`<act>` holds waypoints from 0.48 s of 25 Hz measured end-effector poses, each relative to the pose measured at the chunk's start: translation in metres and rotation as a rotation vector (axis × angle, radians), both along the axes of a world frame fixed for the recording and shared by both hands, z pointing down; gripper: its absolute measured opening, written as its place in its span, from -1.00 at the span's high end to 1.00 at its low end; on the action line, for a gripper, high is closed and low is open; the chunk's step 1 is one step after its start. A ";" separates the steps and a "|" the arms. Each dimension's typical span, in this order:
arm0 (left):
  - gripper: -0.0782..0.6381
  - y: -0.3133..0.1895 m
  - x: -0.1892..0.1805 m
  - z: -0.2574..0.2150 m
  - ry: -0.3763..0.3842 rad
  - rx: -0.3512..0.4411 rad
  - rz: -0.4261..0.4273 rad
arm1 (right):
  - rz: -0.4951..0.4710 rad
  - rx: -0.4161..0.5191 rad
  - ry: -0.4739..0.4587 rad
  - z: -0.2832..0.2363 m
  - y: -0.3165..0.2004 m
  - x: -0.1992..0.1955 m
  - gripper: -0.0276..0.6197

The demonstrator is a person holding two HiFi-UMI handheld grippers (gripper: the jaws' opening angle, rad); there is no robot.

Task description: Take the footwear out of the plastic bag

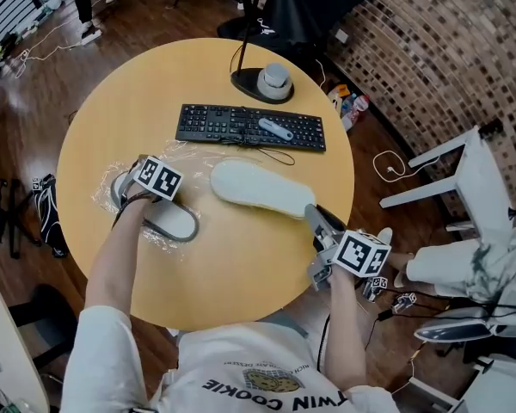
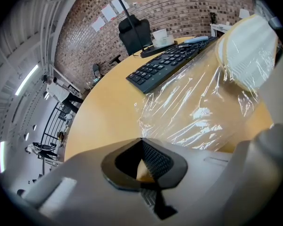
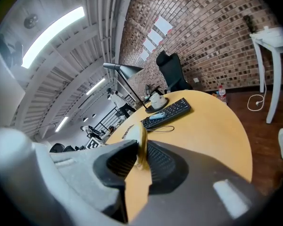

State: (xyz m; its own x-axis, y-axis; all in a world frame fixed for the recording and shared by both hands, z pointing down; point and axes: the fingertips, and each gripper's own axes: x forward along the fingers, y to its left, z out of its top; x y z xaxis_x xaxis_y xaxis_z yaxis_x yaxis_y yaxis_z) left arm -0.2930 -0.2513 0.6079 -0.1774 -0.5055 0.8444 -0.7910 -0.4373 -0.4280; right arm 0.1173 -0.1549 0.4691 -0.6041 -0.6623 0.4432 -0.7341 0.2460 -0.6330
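Cream-coloured slipper (image 3: 140, 142) sole is sitting edge-on between the right gripper (image 3: 140, 163) jaws, which are clamping the thin rim at one end. In the head view this slipper is stretching from those jaws up and left across the round wooden table (image 1: 241, 269), its far end lying at the border of the clear plastic bag (image 2: 198, 107).

On the other side, the left gripper (image 2: 144, 155) jaws are pressing together, with only a sliver of tabletop showing between the pads. The crinkled film is reaching right up to their tips, and whether any is being pinched cannot be told. A grey slipper (image 1: 168, 222) is lying in the bag just beside this gripper, on the table's left half.

A black keyboard (image 1: 249, 127) is lying beyond both slippers, near but apart from the cream one, with a thin dark cable (image 1: 279, 155) looping between them. A lamp base (image 1: 262, 83) is standing behind the keyboard, near the far rim.

Bare tabletop is showing between the two grippers and along the near edge in front of the person. The right gripper is working just inside the table's right-hand rim. White furniture (image 1: 464, 170) is standing well apart, out on the floor to the right.
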 end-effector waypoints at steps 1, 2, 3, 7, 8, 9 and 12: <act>0.79 0.000 0.000 0.000 0.000 0.002 0.001 | 0.002 0.007 -0.002 -0.005 0.001 0.001 0.72; 0.79 0.000 -0.001 0.001 0.000 0.003 0.001 | 0.005 0.013 -0.008 -0.010 0.001 0.001 0.72; 0.79 0.001 -0.001 0.000 0.001 0.003 0.002 | 0.009 0.020 -0.014 -0.014 0.002 0.002 0.72; 0.79 0.000 0.001 -0.001 -0.001 0.002 0.001 | 0.032 0.039 -0.042 -0.029 0.000 0.015 0.73; 0.79 -0.001 0.002 -0.002 -0.002 0.004 0.001 | 0.033 0.048 -0.054 -0.032 -0.001 0.017 0.73; 0.79 -0.001 0.002 -0.002 -0.004 0.005 0.001 | 0.032 0.060 -0.068 -0.036 -0.001 0.019 0.73; 0.79 -0.001 0.004 -0.001 -0.008 0.007 0.003 | 0.039 0.091 -0.092 -0.047 -0.001 0.028 0.73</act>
